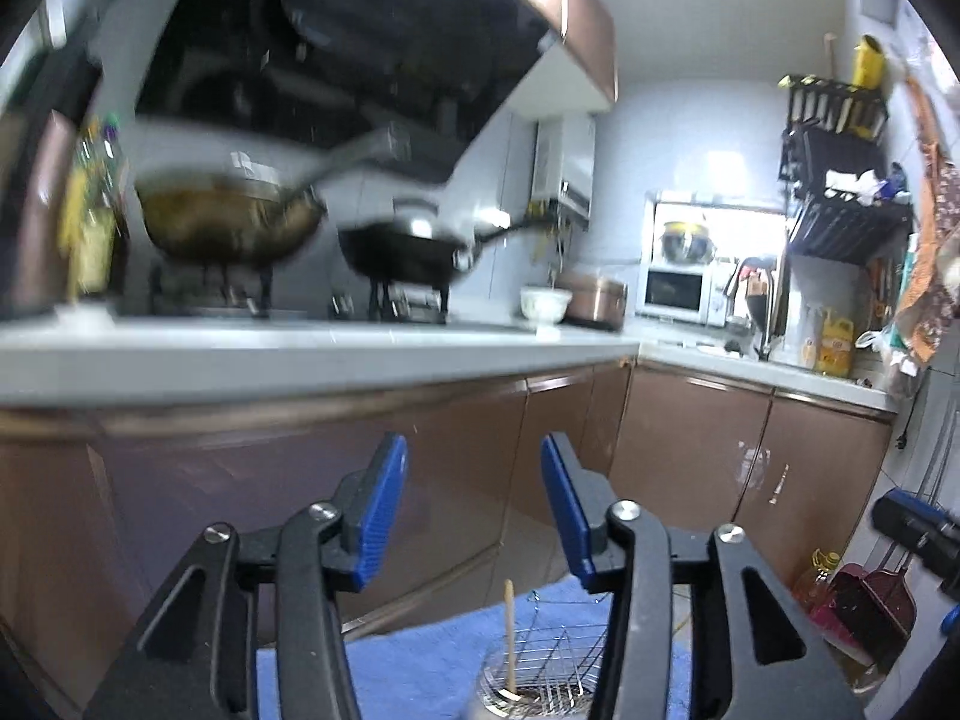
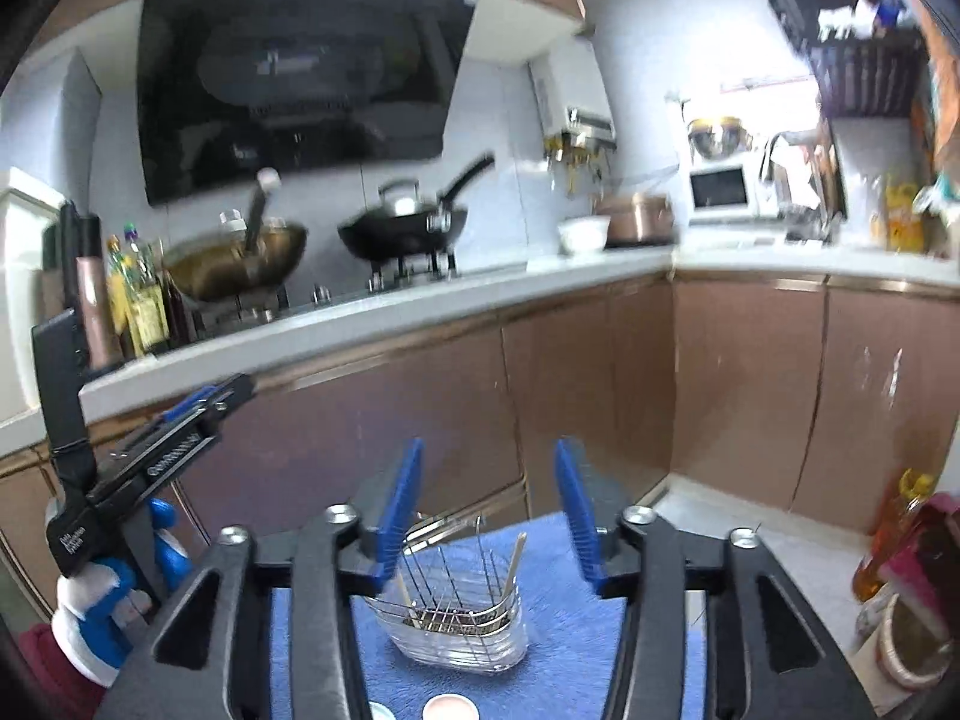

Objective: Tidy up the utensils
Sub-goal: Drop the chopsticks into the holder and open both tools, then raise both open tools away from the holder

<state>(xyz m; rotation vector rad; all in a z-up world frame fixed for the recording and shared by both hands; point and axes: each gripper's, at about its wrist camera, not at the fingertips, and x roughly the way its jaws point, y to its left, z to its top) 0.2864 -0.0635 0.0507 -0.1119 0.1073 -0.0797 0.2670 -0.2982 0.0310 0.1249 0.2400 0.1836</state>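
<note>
My left gripper (image 1: 474, 516) is wide open and holds nothing. My right gripper (image 2: 489, 516) is wide open too, with nothing in it. Both hang up in the air, near me, above the blue cloth (image 2: 576, 648).

The wire holder (image 2: 456, 612) sits on that cloth, low down and a bit left of the middle between my right fingers. Two wooden sticks (image 2: 515, 561) stand in it, leaning. From my left side I see one stick (image 1: 509, 636) poking up out of it.

What could go wrong? The holder looks light. If I bump its wires on the way down, I think it could tip and the sticks could fall out. The sticks are thin, so my blue pads could slip off one.

The pictures are blurry. There is small white writing on the black tool (image 2: 144, 462) at the left, but I cannot read it. The yellow bottle (image 1: 831, 342) far off has a label I cannot read.
</note>
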